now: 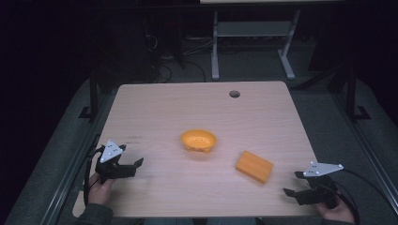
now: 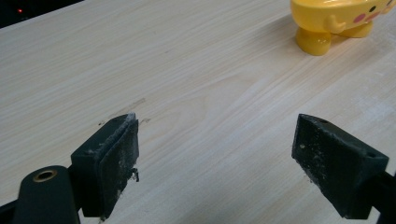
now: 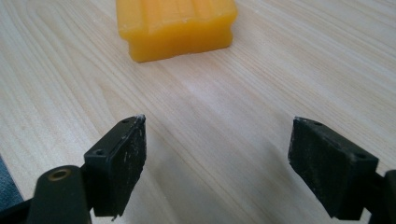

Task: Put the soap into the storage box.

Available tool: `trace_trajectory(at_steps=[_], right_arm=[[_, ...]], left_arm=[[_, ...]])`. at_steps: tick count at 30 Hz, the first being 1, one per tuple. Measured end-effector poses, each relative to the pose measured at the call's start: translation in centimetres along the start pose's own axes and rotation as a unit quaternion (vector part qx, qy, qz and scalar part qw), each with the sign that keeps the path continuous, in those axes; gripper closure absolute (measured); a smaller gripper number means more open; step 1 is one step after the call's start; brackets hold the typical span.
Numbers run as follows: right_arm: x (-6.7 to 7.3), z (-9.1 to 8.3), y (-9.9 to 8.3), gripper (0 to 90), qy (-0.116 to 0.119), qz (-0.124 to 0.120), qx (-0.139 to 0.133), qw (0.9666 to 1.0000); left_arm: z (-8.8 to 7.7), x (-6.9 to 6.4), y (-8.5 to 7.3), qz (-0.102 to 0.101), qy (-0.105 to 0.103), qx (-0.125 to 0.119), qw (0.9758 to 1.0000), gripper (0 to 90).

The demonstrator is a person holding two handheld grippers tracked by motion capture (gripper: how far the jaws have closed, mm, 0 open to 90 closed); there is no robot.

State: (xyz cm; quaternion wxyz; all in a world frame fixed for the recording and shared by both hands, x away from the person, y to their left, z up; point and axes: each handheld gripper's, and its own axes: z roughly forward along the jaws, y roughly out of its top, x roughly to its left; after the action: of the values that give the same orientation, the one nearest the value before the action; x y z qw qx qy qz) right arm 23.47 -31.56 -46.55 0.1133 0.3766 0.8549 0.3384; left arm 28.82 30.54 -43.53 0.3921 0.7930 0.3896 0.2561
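A yellow-orange bowl (image 1: 198,140) on small feet stands at the middle of the table; its feet and cartoon-face side (image 2: 332,21) show at the top right of the left gripper view. An orange ridged block (image 1: 254,166), like a sponge, lies flat to the bowl's right and nearer me, also at the top of the right gripper view (image 3: 176,25). My left gripper (image 1: 133,157) is open at the near left, jaws wide apart over bare wood (image 2: 215,154). My right gripper (image 1: 294,183) is open at the near right, a short way from the block (image 3: 215,156).
The wooden table (image 1: 155,108) has a round cable hole (image 1: 234,93) near its far edge. A white desk frame (image 1: 253,42) and cables stand on the dark floor beyond. A hand holds each gripper at the near edge.
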Motion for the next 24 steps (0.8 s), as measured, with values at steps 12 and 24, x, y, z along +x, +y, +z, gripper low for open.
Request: trace_trajectory(at_steps=[12, 24], right_arm=[[0.3, 0.1, 1.4, 15.4, 0.008, -0.007, 0.018, 0.9998], [0.9, 1.0, 5.1, 14.9, 0.026, -0.041, 0.050, 0.9976]], left_arm=[[0.0, 0.0, -0.1, 0.000, 0.000, -0.001, 1.0000, 14.1], [-0.1, -0.1, 0.0, -0.001, -0.003, -0.007, 1.0000, 14.1]])
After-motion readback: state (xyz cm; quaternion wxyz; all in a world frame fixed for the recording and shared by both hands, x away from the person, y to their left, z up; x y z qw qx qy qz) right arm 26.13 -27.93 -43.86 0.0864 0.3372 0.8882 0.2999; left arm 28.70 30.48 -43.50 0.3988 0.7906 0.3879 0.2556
